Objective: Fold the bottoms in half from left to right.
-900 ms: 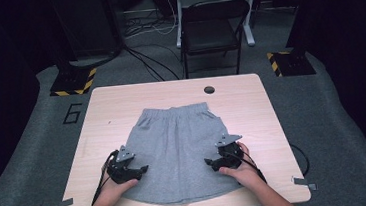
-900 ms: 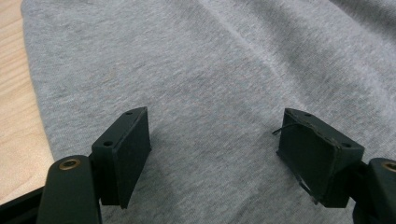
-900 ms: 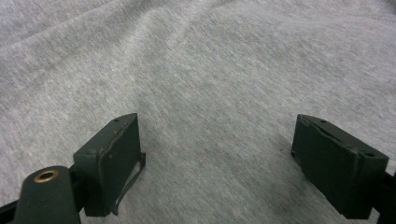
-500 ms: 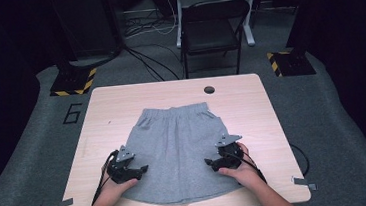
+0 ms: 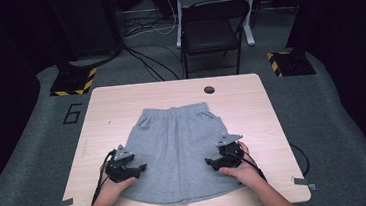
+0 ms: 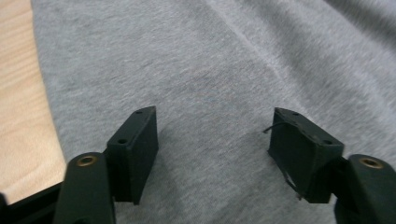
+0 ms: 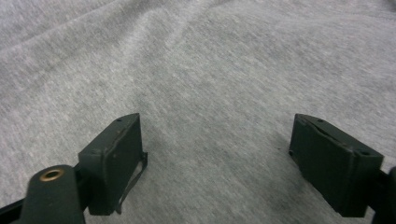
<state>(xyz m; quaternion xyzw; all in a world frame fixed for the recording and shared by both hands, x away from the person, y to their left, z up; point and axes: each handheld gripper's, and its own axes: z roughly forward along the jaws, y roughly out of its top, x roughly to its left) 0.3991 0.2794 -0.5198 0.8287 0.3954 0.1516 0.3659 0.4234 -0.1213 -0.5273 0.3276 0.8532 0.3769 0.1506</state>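
So there's a pair of grey shorts (image 5: 177, 151) laid out flat in the middle of the wooden table (image 5: 251, 102), waistband on the far side and the hem curving along the near edge, fabric mostly smooth with a couple of soft wrinkles. The left gripper (image 5: 137, 168) sits on the near-left part of the shorts, close to that side edge, and in the left gripper view its jaws stand spread wide with nothing but grey cloth (image 6: 210, 84) under and between them, plus a strip of bare tabletop (image 6: 18, 93) off to one side. The right gripper (image 5: 210, 163) is on the near-right part of the shorts, pretty much mirroring the other one, and its jaws are spread apart too, just fabric (image 7: 210, 93) in the gap, nothing pinched. Both point inward toward each other, well apart. On the far side of the table there's a small dark round thing (image 5: 209, 89) near the edge, and past that a black folding chair (image 5: 214, 27) on the grey floor.
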